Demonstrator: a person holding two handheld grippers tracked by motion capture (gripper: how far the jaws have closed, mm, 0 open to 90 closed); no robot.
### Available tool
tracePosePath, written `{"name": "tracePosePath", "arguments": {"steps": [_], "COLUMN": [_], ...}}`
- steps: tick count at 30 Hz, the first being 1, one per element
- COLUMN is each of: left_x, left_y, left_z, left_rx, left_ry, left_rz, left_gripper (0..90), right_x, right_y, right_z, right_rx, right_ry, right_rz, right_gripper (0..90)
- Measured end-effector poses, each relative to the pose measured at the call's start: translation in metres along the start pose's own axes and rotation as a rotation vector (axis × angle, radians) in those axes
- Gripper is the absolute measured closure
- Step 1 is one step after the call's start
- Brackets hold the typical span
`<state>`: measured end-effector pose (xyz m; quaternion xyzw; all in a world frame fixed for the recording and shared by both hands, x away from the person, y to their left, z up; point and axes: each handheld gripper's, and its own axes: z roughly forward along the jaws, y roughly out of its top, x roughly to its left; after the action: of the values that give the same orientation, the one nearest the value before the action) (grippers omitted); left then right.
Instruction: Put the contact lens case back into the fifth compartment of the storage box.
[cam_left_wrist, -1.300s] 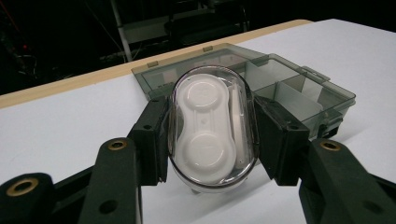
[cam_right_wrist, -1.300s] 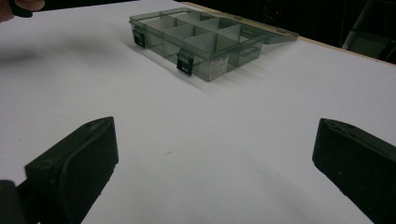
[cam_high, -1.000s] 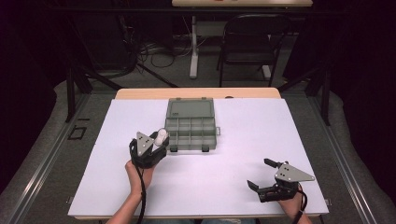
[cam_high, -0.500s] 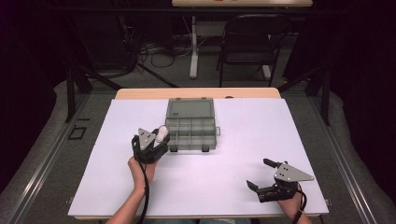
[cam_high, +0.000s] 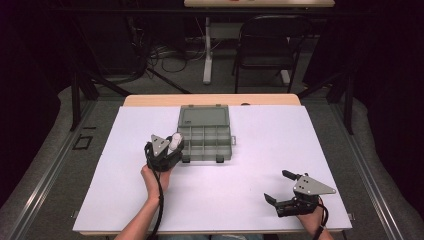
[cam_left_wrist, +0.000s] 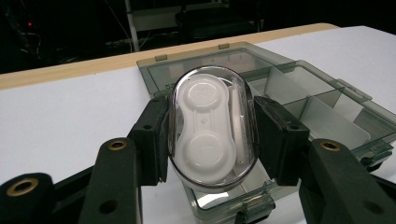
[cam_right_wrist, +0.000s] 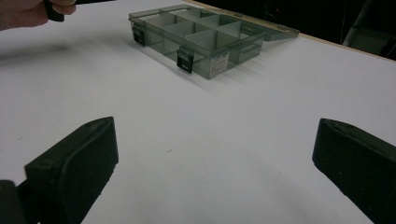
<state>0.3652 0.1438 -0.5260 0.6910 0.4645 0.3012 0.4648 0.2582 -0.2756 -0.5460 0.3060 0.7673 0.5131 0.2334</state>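
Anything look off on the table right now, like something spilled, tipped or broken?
Nothing stands out. The compartment box sits flat on the white table with its lid open, compartments empty where they show. The left hand-held gripper holds the clear contact lens case squarely. The right hand-held gripper is open, empty.

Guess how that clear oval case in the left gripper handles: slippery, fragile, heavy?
Probably slippery: the clear oval case has a glossy, rounded shell, and the left gripper pinches it only at its curved sides. Likely stiff, since it keeps its shape under the pads. Probably light: thin clear plastic around a small white insert. It might rock if set on the organizer box.
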Motion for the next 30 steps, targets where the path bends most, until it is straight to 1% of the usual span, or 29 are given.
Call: {"name": "tracePosePath", "arguments": {"steps": [7,8,10,13,16,25,29,30], "left_x": [0.001,0.001,0.001,0.001,0.001,0.002,0.003,0.003], "left_y": [0.000,0.000,0.000,-0.001,-0.003,-0.005,-0.006,-0.007], "left_z": [0.003,0.003,0.005,0.008,0.013,0.019,0.020,0.021], "left_rx": [0.004,0.004,0.006,0.014,0.026,0.041,0.045,0.048], "left_ry": [0.001,0.001,-0.003,-0.009,-0.015,-0.025,-0.021,-0.012], "left_rz": [-0.011,-0.011,-0.017,-0.028,-0.049,-0.061,-0.073,-0.072], "left_gripper": [49.2,49.1,49.2,49.2,49.2,49.1,49.2,49.2], "right_x": [-0.001,0.000,0.000,0.000,0.000,0.000,0.000,0.000], "right_y": [-0.001,-0.001,-0.001,0.000,0.000,-0.001,-0.001,-0.001], "right_z": [0.001,0.001,0.001,0.001,0.002,0.003,0.003,0.004], "right_rx": [0.002,0.006,0.001,0.000,0.000,0.011,0.010,0.006], "right_ry": [0.001,0.004,0.005,0.008,0.008,0.010,0.012,0.012], "right_rz": [0.001,0.008,-0.001,-0.003,-0.003,0.006,0.002,0.002], "right_gripper": [0.0,0.0,0.0,0.0,0.0,0.0,0.0,0.0]}}
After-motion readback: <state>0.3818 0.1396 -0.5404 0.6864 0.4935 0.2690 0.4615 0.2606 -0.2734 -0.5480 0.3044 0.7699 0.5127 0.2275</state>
